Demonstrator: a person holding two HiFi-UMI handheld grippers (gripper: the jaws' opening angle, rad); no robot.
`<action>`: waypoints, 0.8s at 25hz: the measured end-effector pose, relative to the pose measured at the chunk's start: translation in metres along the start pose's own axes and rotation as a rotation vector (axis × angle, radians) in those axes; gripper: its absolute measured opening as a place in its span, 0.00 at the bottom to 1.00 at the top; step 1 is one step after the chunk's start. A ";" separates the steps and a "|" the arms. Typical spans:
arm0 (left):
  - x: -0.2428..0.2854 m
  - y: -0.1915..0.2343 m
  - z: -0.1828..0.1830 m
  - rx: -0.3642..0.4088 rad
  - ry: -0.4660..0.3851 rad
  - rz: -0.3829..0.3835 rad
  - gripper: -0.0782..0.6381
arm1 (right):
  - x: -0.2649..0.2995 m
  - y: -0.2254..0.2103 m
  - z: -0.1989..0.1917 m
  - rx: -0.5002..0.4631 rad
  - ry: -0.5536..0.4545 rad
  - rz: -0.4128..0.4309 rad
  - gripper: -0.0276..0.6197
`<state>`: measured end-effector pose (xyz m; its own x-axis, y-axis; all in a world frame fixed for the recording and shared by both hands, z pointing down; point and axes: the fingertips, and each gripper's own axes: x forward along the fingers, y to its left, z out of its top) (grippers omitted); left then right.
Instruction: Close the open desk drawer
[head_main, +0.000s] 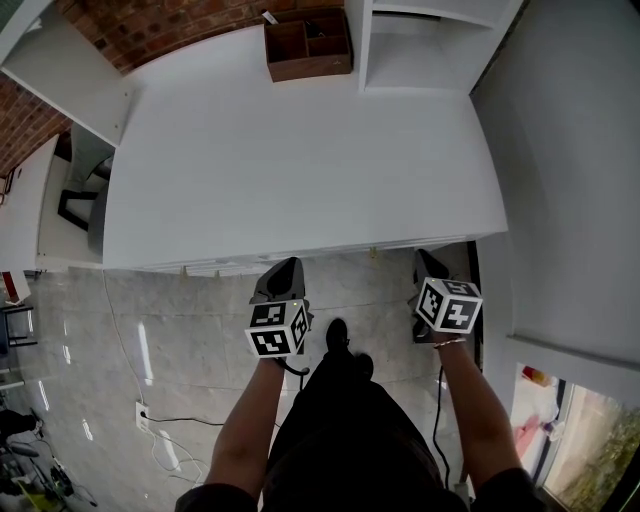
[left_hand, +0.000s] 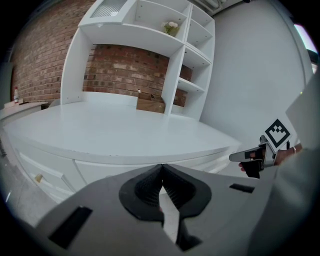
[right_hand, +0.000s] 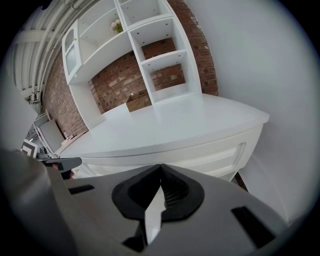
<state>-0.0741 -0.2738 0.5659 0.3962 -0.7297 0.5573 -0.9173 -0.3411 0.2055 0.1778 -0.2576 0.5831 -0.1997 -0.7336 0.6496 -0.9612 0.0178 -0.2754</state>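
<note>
- White tabletop (head_main: 300, 160) is seen nearly bare, set against a brick wall (left_hand: 120, 70)
- White shelf unit (left_hand: 145, 35) stands at the tabletop's back right
- Drawer fronts (right_hand: 210, 152) sit under the tabletop's front edge; all appear flush, none visibly pulled out
- Brown wooden box (head_main: 308, 45) rests at the tabletop's rear
- Left tool (head_main: 288, 268) is held just before the desk front, jaws pressed together, nothing gripped
- Right tool (head_main: 424, 258) likewise, jaws together and empty

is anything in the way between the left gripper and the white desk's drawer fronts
Nothing visible does. Only open air separates the shut left gripper from the white desk's drawer fronts; the right gripper sits off to the side.
</note>
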 end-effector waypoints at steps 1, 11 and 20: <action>-0.002 -0.002 0.001 0.002 -0.003 -0.003 0.12 | -0.004 0.001 0.002 -0.007 -0.009 0.003 0.05; -0.038 -0.030 0.020 0.007 -0.073 -0.027 0.12 | -0.065 0.019 0.034 -0.024 -0.168 0.069 0.05; -0.080 -0.069 0.047 0.077 -0.165 -0.057 0.12 | -0.127 0.029 0.049 -0.055 -0.281 0.100 0.05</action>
<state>-0.0405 -0.2197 0.4697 0.4548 -0.7927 0.4060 -0.8897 -0.4246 0.1677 0.1845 -0.1974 0.4573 -0.2408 -0.8853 0.3979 -0.9499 0.1308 -0.2840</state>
